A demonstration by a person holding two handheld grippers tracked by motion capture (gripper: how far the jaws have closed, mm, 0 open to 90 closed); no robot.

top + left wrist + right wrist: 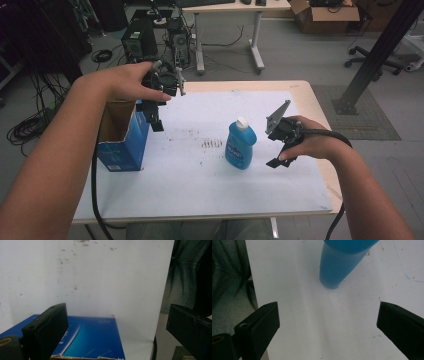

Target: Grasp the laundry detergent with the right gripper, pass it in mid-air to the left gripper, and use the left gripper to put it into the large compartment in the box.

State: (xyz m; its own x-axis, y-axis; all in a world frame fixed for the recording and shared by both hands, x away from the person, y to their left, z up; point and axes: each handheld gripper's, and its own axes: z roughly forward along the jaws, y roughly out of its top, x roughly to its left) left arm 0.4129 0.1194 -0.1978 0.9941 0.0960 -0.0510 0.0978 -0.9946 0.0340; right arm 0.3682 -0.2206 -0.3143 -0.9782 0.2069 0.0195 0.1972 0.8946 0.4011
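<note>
Jaws first: your right gripper [278, 150] has its 2 black jaws spread wide with nothing between them, as the right gripper view shows, where bare white sheet lies in the gap. You hold it low over the right part of the table, its grey three-cornered plate tilted up toward the middle. Just beside it, to its left in the high view, the blue bottle [240, 143] stands upright on the white sheet [200, 180], white cap on top. In the right gripper view the bottle [340, 262] sits ahead of the jaws, apart from both of them, its base on the sheet.

Your left gripper [156, 120] hangs higher, above the right edge of the open blue cardboard box [122, 145]. Its 2 jaws are also wide apart and hold nothing; in the left gripper view the box's blue side panel [92, 338] lies below and between them, with white sheet beyond. You cannot tell from these views whether a jaw touches the box's rim. Your left hand [125, 82] wraps the gripper body from above.

The box stands at the sheet's left edge, its top flaps open, well apart from the bottle. Dark smudges [211, 144] mark the sheet between box and bottle. A cable trails from each gripper down toward you.
</note>
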